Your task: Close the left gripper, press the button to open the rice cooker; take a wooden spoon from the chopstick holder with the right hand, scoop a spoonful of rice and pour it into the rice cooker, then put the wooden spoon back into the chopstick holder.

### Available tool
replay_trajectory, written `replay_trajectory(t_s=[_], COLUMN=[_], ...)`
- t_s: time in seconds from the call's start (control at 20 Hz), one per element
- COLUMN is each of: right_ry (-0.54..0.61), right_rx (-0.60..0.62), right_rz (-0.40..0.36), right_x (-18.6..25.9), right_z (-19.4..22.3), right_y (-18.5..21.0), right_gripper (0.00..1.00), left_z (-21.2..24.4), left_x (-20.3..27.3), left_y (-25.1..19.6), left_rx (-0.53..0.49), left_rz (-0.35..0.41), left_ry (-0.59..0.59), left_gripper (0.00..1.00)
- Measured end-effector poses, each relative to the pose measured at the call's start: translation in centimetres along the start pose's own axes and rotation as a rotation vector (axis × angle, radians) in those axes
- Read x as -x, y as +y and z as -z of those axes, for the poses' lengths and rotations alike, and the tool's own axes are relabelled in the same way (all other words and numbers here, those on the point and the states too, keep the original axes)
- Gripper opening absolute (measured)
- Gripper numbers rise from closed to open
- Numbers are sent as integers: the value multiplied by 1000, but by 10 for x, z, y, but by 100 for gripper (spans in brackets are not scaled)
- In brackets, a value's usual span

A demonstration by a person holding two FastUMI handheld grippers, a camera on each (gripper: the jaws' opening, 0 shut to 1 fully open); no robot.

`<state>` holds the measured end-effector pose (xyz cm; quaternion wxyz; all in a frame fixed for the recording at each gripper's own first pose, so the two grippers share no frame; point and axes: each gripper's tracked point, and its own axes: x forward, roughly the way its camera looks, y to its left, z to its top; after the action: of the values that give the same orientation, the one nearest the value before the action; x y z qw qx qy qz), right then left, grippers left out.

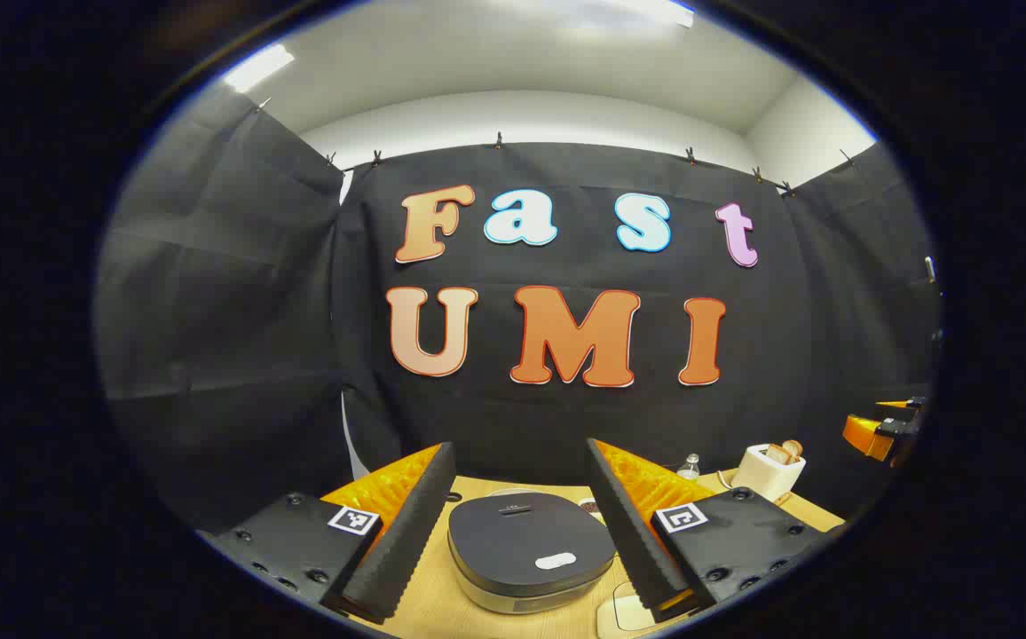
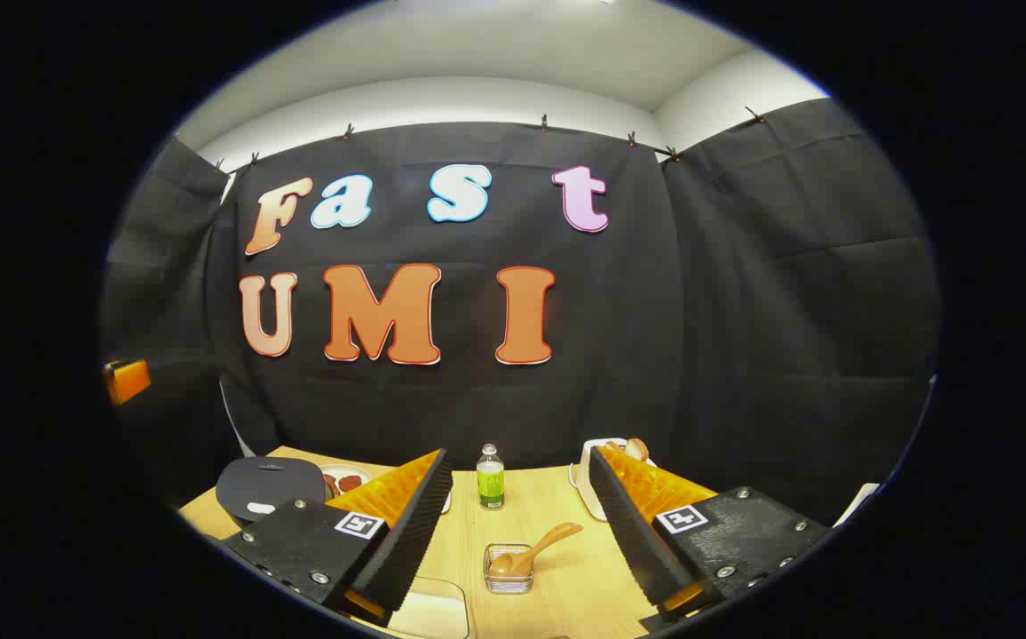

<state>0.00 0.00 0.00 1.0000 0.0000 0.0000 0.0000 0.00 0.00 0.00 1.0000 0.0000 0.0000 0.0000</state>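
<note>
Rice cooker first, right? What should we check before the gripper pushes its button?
1. Lid of the rice cooker shut, so it still needs opening: ok.
2. Button in plain sight on the lid, nothing covering it: ok.
3. Left gripper closed for pressing: not ok, its fingers stand wide apart on either side of the cooker.
4. Left gripper touching the button: not ok, it hangs short of the lid.
5. Right gripper free for the spoon: ok, open and holding nothing.
6. Wooden spoon in the chopstick holder: cannot tell; a wooden spoon rests in a small glass dish.
</note>
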Motion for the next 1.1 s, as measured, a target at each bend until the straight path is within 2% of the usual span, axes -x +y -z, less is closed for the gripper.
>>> replay_trajectory(t_s=[0.05, 0.15, 0.2, 0.25, 0.3, 0.35, 0.4, 0.65, 0.7, 0.75, 0.8, 0.85, 0.9, 0.95, 1.0, 1.1], right_ry=[0, -1, -7, -16, -30, -39, -43, -36, -31, -25, -22, -21, -21, -20, -17, -11], right_rx=[0, -22, -26, -20, -6, 12, 27, 45, 46, 46, 44, 43, 43, 45, 45, 40], right_rz=[1, 1, 4, 14, 29, 43, 51, 89, 92, 97, 99, 102, 103, 105, 105, 103], right_x=[-2, -3, -2, -3, -2, -2, -1, -1, -1, -1, -1, -2, -1, 0, 0, -1], right_z=[-2, -5, -9, -13, -18, -22, -23, -21, -18, -18, -17, -15, -14, -13, -12, -10], right_y=[-2, -6, -7, -12, -18, -23, -27, -36, -39, -41, -42, -44, -48, -50, -51, -52], right_gripper=[95, 96, 100, 95, 100, 100, 95, 95, 95, 100, 100, 96, 100, 100, 96, 96], left_z=[-3, -9, -11, -10, -9, -8, -6, -1, -2, -4, -4, -6, -5, -7, -6, -8], left_x=[1, 2, 1, 0, 0, -2, -4, -18, -21, -22, -24, -26, -28, -29, -30, -32], left_y=[-1, 0, 1, -1, -5, -5, -5, -7, -7, -10, -14, -17, -19, -20, -22, -29], left_rx=[3, 4, 11, 23, 33, 36, 31, 27, 25, 24, 22, 18, 10, 0, -9, -17], left_rz=[2, -1, -2, 3, 11, 15, 18, 20, 19, 21, 26, 30, 33, 33, 34, 51], left_ry=[-4, -7, -8, -3, 3, 7, 8, 24, 22, 19, 16, 13, 10, 7, 8, 1], left_gripper=[94, 94, 95, 97, 98, 100, 100, 97, 100, 94, 94, 94, 94, 94, 96, 100])
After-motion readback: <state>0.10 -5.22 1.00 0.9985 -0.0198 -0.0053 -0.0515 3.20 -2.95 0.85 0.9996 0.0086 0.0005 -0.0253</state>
